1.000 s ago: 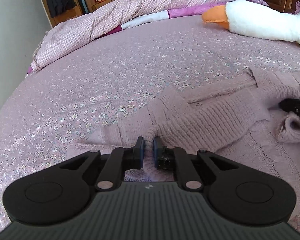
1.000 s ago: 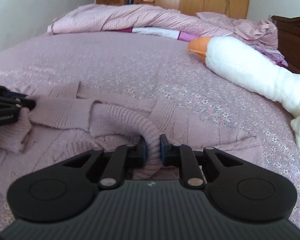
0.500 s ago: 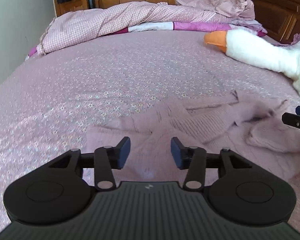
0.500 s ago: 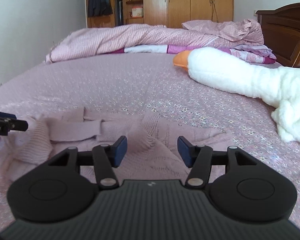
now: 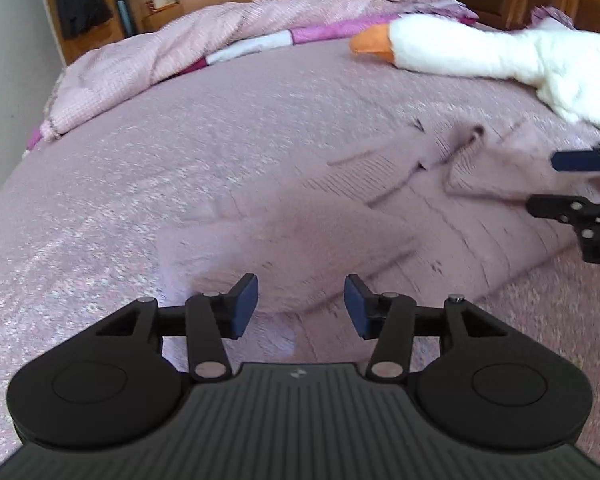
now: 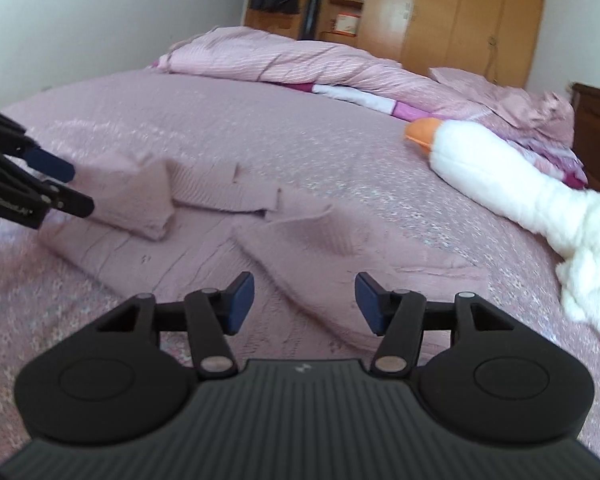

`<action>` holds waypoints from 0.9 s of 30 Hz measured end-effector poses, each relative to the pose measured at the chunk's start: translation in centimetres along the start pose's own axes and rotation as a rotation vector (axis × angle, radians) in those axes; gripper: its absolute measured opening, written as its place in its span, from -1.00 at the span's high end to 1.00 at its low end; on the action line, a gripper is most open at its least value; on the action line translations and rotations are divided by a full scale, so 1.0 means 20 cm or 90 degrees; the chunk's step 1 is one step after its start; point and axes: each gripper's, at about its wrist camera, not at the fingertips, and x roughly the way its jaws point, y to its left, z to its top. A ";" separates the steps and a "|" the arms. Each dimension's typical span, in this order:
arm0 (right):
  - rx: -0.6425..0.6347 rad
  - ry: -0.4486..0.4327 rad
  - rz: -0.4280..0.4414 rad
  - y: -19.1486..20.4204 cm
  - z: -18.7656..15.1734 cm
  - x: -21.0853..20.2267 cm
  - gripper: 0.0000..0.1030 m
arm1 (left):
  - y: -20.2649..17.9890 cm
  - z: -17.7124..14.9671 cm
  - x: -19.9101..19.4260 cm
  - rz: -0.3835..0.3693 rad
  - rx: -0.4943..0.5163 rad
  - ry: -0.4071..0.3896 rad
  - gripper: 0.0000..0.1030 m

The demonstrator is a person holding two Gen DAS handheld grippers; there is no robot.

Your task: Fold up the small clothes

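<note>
Left tongs [image 5: 301, 304] wide open, holding nothing. Right tongs [image 6: 305, 302] wide open, holding nothing. Pink knit sweater [image 6: 220, 216] lies flat on bed [image 6: 260, 136], sleeves folded in, just ahead of both tongs. White goose toy [image 6: 500, 176] nearby.

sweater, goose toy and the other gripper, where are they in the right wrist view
sweater [image 6: 204, 196]: right wrist view, folded sleeve.
goose toy [image 6: 496, 176]: right wrist view, white neck.
left gripper [image 6: 66, 188]: right wrist view, between its open fingertips.
</note>
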 end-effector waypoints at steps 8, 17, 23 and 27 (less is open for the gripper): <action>-0.027 0.022 0.010 0.06 -0.02 0.12 -0.12 | -0.11 -0.04 0.09 0.011 0.113 -0.019 -0.09; 0.046 0.025 -0.005 -0.01 -0.01 0.19 0.81 | -0.08 0.00 0.15 0.006 0.115 -0.072 0.75; 0.088 -0.039 -0.045 -0.19 0.07 0.12 0.81 | 0.16 0.12 0.14 0.062 0.003 -0.110 0.76; 0.135 -0.043 -0.085 -0.35 0.11 0.14 0.81 | 0.34 0.19 0.22 0.097 -0.078 -0.104 0.76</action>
